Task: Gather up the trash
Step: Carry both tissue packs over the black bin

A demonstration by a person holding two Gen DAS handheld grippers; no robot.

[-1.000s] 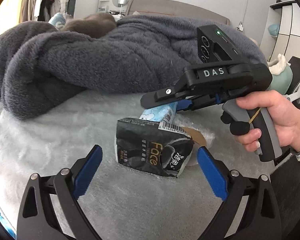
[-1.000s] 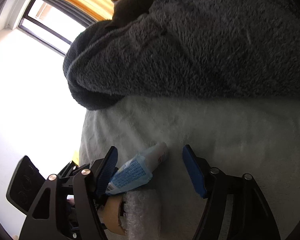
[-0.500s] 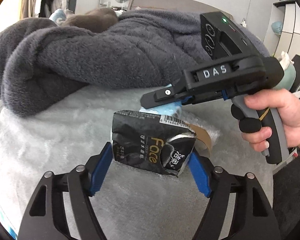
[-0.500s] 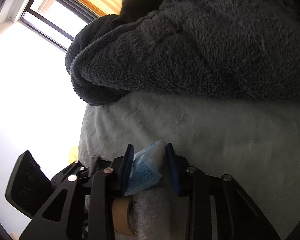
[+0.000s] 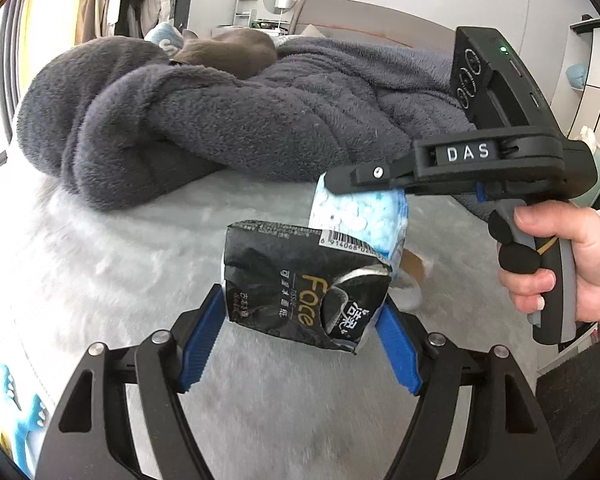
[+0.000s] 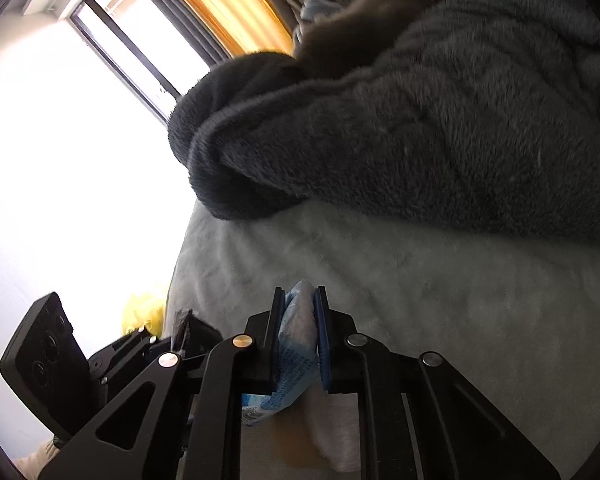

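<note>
A crumpled black tissue pack (image 5: 304, 284) printed "Face" hangs just above the pale bed cover (image 5: 100, 264), with my left gripper (image 5: 300, 304) shut on its two sides. Behind it a light blue plastic wrapper (image 5: 356, 212) dangles from my right gripper (image 5: 340, 178), which a hand (image 5: 572, 260) holds by the grip. In the right wrist view the right gripper (image 6: 300, 300) is shut flat on that blue wrapper (image 6: 296, 344). The left gripper with the black pack (image 6: 188, 328) shows at the lower left there.
A heaped dark grey fleece blanket (image 5: 220, 120) covers the far half of the bed. A brown cardboard piece (image 5: 414, 268) and bubble wrap (image 6: 332, 432) lie on the cover under the wrappers. A bright window (image 6: 60, 160) and something yellow (image 6: 144, 312) are beyond the bed's edge.
My left jaws closed on the black pack and raised it off the cover. My right jaws closed on the blue wrapper and lifted it too.
</note>
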